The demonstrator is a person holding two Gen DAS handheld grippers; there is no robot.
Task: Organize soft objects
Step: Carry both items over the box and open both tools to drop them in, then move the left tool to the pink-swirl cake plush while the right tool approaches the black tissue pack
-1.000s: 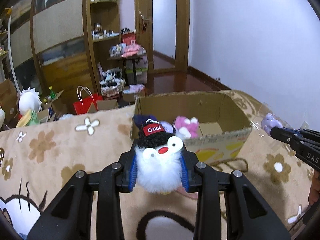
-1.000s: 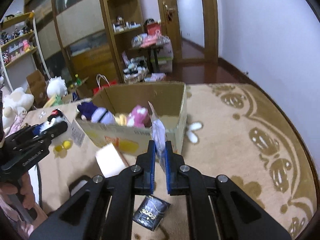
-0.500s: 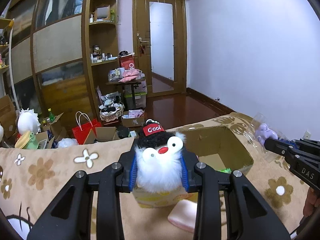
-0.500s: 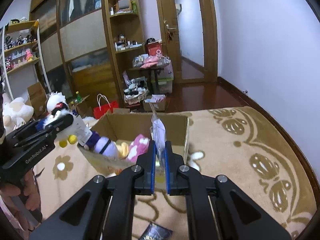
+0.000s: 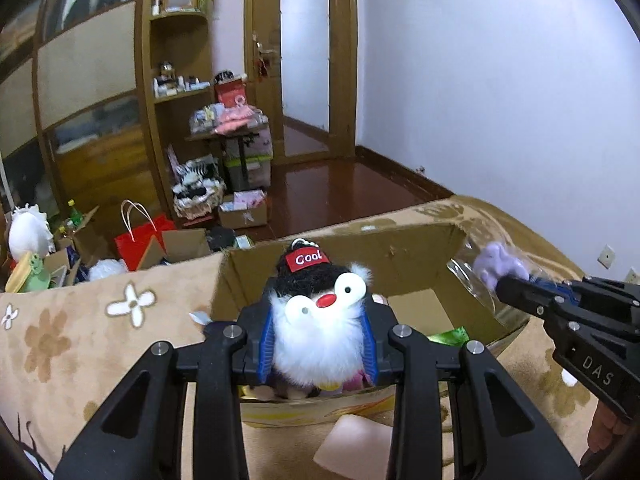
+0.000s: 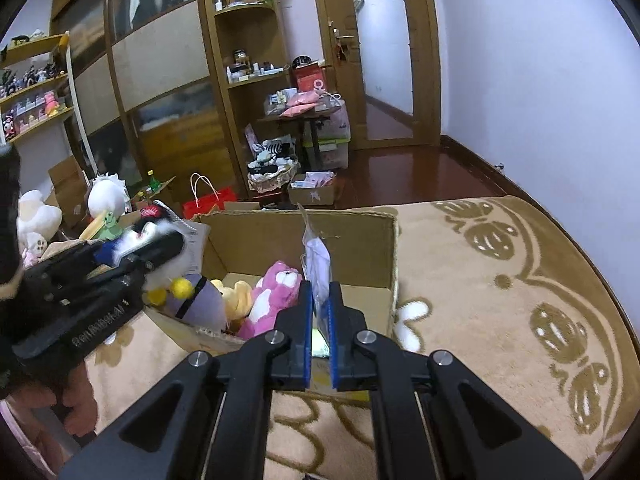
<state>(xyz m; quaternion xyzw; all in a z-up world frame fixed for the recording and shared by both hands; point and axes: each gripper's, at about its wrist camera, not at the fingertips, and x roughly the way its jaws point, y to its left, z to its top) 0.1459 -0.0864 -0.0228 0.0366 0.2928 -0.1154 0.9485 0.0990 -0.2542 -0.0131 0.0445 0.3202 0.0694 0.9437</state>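
My left gripper (image 5: 318, 344) is shut on a fluffy white penguin plush (image 5: 320, 320) with a black head and a red "Cool" tag, held over the near wall of an open cardboard box (image 5: 404, 248). My right gripper (image 6: 320, 316) is shut on a clear bag holding a small lilac plush (image 6: 318, 260), above the box's near side (image 6: 372, 248). That bagged lilac plush (image 5: 498, 264) also shows at the right in the left wrist view, over the box's right rim. Inside the box lie a pink plush (image 6: 272, 296), a yellow one (image 6: 236, 296) and a purple one (image 6: 200, 304).
The box sits on a beige patterned blanket (image 6: 500, 300). A pale pink soft block (image 5: 352, 444) lies on the blanket in front of the box. Beyond the bed edge are a red paper bag (image 5: 138, 236), cartons, plush toys (image 6: 36, 216) and wooden shelving (image 5: 176, 100).
Both grippers, still holding their toys, have moved forward to the box: the penguin now hangs over its near wall and the bagged plush over the box's open top.
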